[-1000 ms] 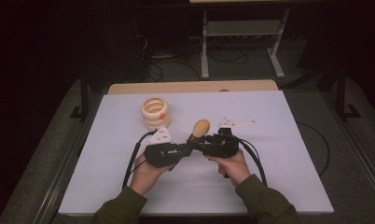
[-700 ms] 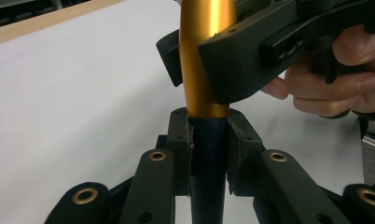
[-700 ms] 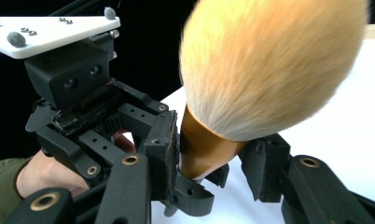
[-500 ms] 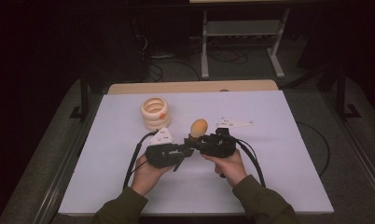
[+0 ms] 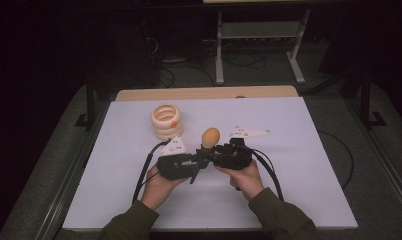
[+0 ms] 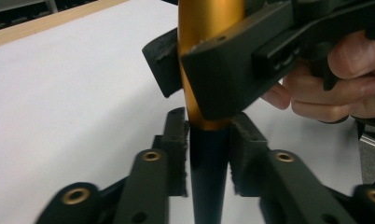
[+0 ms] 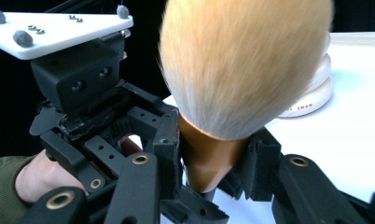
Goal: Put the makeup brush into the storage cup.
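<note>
A makeup brush (image 5: 210,136) with orange bristles (image 7: 241,60), a gold ferrule (image 6: 209,37) and a black handle (image 6: 209,177) stands upright between the two grippers at mid-table. My right gripper (image 7: 213,154) is shut on the ferrule just below the bristles, its jaws having just been closing. My left gripper (image 6: 209,135) has the black handle between its pads (image 6: 176,140). Its jaws have just been opening, and thin slits of light show beside the handle. The two grippers meet nose to nose, the left gripper (image 5: 201,161) just below the right gripper (image 5: 209,150).
A cream stack of rings (image 5: 166,120) stands behind and to the left of the grippers, and it is also behind the bristles as the cream stack (image 7: 316,88). The white table cover (image 5: 299,150) ends at a wooden strip (image 5: 204,93) at the back. Cables (image 5: 144,170) trail toward the person.
The brush head has swung slightly left and now stands more upright. Both hands have kept their places.
</note>
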`<state>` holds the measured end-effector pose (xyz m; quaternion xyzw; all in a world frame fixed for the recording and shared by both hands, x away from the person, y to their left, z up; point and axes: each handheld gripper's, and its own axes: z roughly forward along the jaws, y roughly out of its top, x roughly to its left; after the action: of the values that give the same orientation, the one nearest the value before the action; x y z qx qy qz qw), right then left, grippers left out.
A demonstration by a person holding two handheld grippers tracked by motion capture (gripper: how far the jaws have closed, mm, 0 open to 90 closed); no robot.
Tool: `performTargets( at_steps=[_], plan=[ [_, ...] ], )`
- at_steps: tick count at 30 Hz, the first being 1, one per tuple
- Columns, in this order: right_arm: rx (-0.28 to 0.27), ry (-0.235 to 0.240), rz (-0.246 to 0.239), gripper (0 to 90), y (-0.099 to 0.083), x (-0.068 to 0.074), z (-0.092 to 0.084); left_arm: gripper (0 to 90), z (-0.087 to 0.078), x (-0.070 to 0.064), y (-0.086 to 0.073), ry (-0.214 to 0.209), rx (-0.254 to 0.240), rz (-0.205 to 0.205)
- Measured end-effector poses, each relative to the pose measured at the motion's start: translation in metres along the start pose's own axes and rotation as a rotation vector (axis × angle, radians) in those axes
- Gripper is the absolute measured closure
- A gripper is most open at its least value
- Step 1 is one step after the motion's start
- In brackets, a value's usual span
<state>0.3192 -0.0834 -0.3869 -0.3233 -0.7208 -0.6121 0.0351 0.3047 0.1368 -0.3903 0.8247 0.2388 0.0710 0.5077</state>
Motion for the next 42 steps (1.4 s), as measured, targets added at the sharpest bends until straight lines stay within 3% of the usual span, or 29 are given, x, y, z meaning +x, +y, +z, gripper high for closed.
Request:
performTargets(
  at_steps=[7, 15, 21, 28, 35, 42],
  plan=[
    [0.025, -0.01, -0.04, 62.9, 0.003, 0.002, -0.002, 48.4, -0.004, 0.004, 0.001, -0.027, -0.018, 0.004],
    [0.064, 0.001, -0.107, 62.9, 0.014, 0.001, -0.011, 39.0, -0.008, 0.006, 0.001, -0.083, -0.054, 0.05],
    [0.084, 0.022, -0.165, 62.9, 0.023, -0.001, -0.019, 34.8, -0.009, 0.007, 0.001, -0.135, -0.082, 0.06],
    [0.139, 0.088, -0.25, 62.9, 0.036, -0.002, -0.018, 32.6, -0.01, 0.007, 0.002, -0.178, -0.11, 0.087],
    [0.184, 0.175, -0.317, 62.9, 0.045, 0.003, -0.013, 34.3, -0.01, 0.007, 0.001, -0.215, -0.132, 0.067],
    [0.2, 0.212, -0.338, 62.9, 0.044, 0.006, -0.012, 41.0, -0.011, 0.009, 0.001, -0.26, -0.143, 0.082]
  ],
)
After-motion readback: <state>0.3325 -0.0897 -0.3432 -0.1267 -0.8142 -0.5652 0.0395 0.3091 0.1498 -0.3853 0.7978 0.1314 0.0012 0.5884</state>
